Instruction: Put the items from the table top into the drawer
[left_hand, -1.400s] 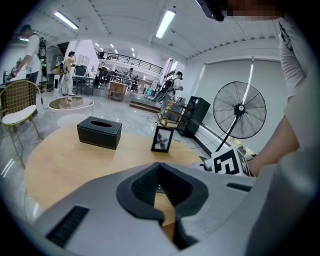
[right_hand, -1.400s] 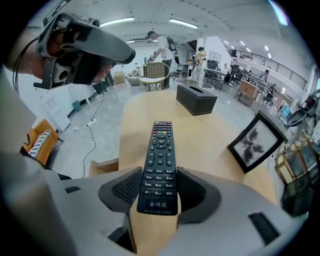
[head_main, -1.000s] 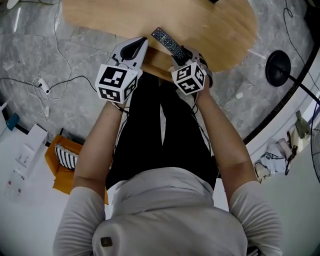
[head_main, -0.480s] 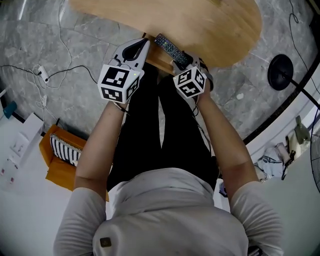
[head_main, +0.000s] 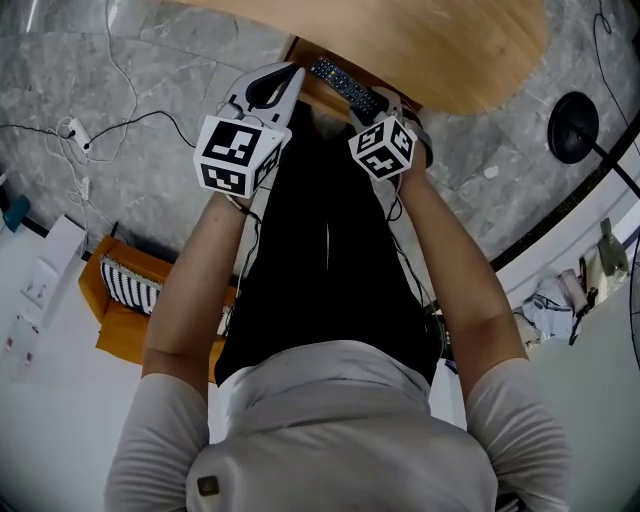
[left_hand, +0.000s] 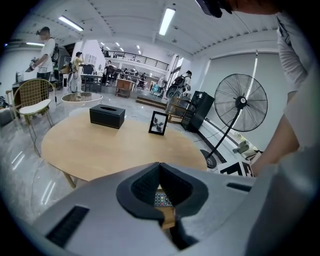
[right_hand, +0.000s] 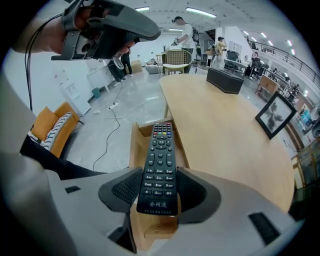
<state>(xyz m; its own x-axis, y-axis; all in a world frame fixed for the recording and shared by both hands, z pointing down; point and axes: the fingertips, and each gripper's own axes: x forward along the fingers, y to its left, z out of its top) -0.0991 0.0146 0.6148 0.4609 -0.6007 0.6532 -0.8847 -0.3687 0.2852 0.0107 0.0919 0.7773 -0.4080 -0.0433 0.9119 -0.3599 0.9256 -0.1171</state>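
Note:
A black remote control (right_hand: 159, 167) is gripped by its near end in my right gripper (right_hand: 160, 189), whose pads press on both of its long sides. It hangs over the open wooden drawer (right_hand: 135, 160) under the edge of the round wooden table (right_hand: 220, 125). In the head view the remote (head_main: 345, 85) sticks out ahead of the right gripper (head_main: 388, 105), next to the table (head_main: 440, 50). My left gripper (head_main: 290, 75) hovers just left of it, jaws together with nothing between them; its own view shows the tips meeting (left_hand: 160, 167).
On the table stand a black tissue box (left_hand: 107, 116) and a small picture frame (left_hand: 158, 123). A standing fan (left_hand: 240, 107) is beyond the table. An orange seat with a striped cushion (head_main: 125, 300) and cables on the floor lie at my left.
Both grippers have moved forward and down toward the table edge. The remote went along in the right gripper and now hangs over the open drawer.

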